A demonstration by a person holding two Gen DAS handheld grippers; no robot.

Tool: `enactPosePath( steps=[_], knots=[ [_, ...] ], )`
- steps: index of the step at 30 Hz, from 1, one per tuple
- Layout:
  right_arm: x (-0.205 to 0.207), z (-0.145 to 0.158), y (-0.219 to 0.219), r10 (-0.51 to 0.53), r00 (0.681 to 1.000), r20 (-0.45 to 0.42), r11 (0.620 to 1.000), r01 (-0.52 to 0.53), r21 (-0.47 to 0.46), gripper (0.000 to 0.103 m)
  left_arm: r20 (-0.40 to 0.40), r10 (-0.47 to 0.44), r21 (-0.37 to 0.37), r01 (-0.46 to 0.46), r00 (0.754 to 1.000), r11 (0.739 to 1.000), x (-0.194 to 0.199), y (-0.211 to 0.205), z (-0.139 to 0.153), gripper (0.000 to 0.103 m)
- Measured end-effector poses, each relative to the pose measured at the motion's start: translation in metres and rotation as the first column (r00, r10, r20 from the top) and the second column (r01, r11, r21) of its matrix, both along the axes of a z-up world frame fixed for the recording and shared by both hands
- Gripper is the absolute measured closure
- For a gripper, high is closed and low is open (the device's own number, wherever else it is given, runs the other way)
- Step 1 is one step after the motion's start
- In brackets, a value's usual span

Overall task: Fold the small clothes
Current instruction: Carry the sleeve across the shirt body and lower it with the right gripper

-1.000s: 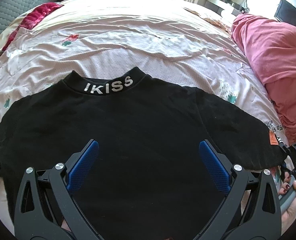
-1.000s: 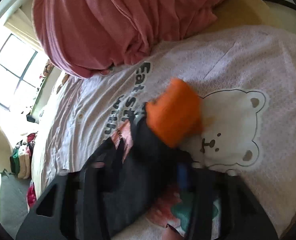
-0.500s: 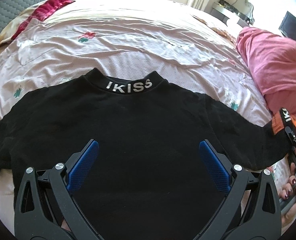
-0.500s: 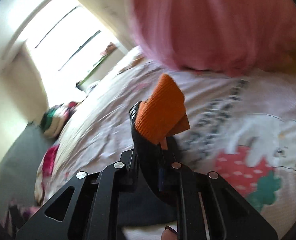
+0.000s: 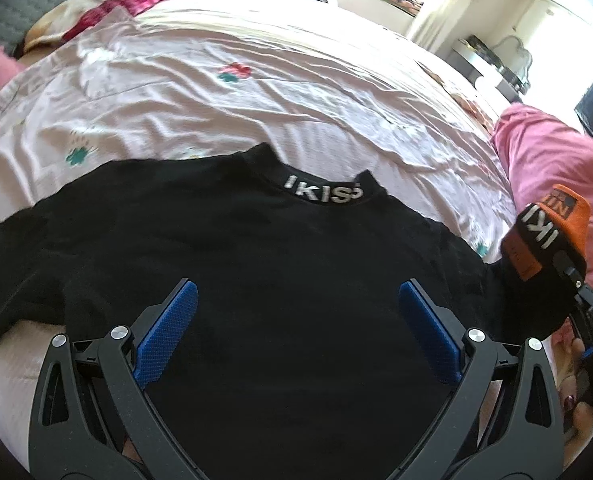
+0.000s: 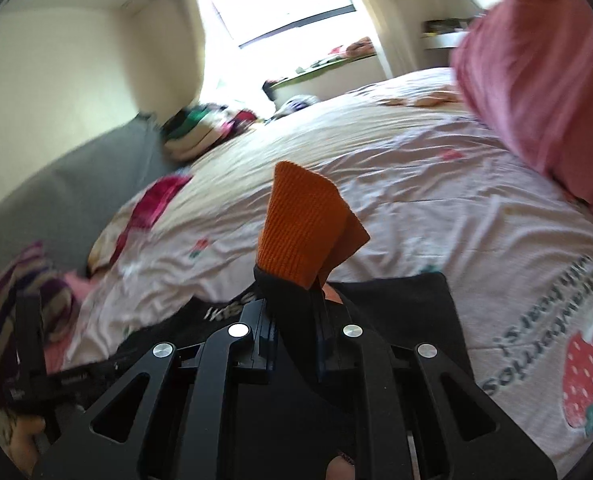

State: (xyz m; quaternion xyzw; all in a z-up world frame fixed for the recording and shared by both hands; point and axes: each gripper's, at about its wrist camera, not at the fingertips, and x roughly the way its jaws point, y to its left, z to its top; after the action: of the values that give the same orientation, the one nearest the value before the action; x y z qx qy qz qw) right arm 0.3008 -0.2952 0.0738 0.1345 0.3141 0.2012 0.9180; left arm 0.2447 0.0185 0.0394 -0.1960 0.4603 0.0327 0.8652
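Black top [image 5: 280, 280] spread on the bed [image 5: 256, 92], collar lettering facing up. Right tool [image 6: 294, 338], clamped on the orange-cuffed sleeve [image 6: 302, 224], has raised it higher off the sheet than a second ago. Left tool [image 5: 296, 320] hovers over the garment's body, blue pads [image 5: 164, 332] spread wide. Pink quilt [image 5: 556, 168] lies at right.

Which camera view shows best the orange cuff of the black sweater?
The right wrist view: the orange cuff stands in mid-frame, sticking up out of the shut right claw, its ribbed knit clear. The left wrist view shows the cuff only near the right edge, above the black sweater, partly hidden.
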Motion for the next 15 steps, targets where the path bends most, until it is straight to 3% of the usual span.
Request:
enactPosePath(
  steps=[4,13,15],
  knots=[
    [0.0,-0.001,0.026,0.065,0.998,0.011,0.996,-0.064,-0.059,0.09,-0.006,0.015,-0.028,-0.015,1.0,0.999,-0.006,0.014,-0.004,0.008],
    [-0.002,-0.032,0.063,0.168,0.985,-0.046,0.981,-0.172,-0.094,0.087,-0.022,0.044,-0.111,-0.046,0.999,0.993,-0.01,0.028,-0.017,0.008],
    [-0.002,-0.036,0.067,0.196,0.979,-0.063,0.976,-0.201,-0.081,0.078,-0.028,0.046,-0.128,-0.049,0.999,0.991,-0.009,0.029,-0.021,0.008]
  ],
)
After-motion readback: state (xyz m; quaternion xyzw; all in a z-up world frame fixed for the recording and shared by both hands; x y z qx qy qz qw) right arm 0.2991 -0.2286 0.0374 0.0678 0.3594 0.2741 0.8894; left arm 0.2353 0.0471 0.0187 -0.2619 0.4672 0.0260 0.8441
